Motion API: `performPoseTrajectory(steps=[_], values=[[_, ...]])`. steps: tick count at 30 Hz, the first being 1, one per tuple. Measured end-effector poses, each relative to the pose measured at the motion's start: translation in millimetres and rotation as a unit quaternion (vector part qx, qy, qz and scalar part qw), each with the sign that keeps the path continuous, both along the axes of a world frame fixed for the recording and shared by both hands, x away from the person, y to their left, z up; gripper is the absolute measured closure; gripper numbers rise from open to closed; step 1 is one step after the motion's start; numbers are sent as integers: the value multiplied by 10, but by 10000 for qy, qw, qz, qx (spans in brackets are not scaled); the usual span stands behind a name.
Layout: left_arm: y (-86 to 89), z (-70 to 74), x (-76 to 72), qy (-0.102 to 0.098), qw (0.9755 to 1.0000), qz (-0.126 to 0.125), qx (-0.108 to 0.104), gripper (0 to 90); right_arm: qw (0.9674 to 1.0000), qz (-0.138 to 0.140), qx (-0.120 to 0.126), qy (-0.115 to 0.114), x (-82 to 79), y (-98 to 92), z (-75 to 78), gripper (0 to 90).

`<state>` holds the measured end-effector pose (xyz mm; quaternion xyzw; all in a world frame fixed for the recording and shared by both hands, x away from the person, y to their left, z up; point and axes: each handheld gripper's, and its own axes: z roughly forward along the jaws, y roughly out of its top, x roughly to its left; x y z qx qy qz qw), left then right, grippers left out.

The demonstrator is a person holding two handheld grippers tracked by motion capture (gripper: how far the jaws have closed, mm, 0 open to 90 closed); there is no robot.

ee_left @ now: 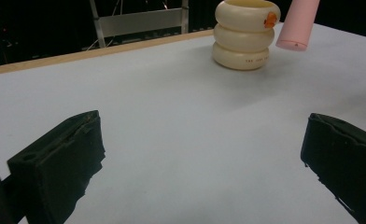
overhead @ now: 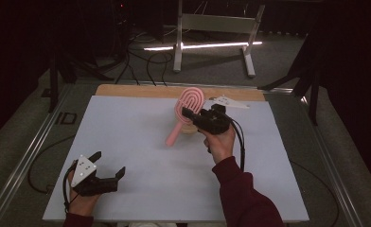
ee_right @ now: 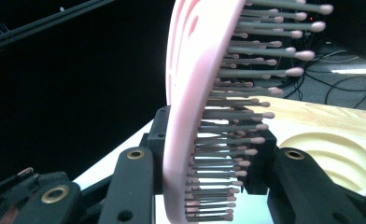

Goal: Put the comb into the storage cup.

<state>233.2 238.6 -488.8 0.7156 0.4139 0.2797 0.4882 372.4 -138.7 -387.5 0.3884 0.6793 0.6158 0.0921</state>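
A dim lab or recording studio set up around one work table

A pale grey sheet (overhead: pixel 141 142) covers a light wooden tabletop (overhead: pixel 127 90) framed by silver metal rails (overhead: pixel 30 153). Beyond it lie a grey carpeted floor (overhead: pixel 212 66), loose black cables (overhead: pixel 148 64), a white metal stand (overhead: pixel 216 28) over a bright strip of light (overhead: pixel 207 46), black tripod legs (overhead: pixel 60 71) and dark curtained surroundings.
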Motion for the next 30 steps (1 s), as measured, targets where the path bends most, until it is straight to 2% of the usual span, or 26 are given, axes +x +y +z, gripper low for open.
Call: performPoseTrajectory(steps=[30], values=[[-5,1,-5,-21,10000,-11,-10,2,9994,-301,16,-139,196,-28,200,634]])
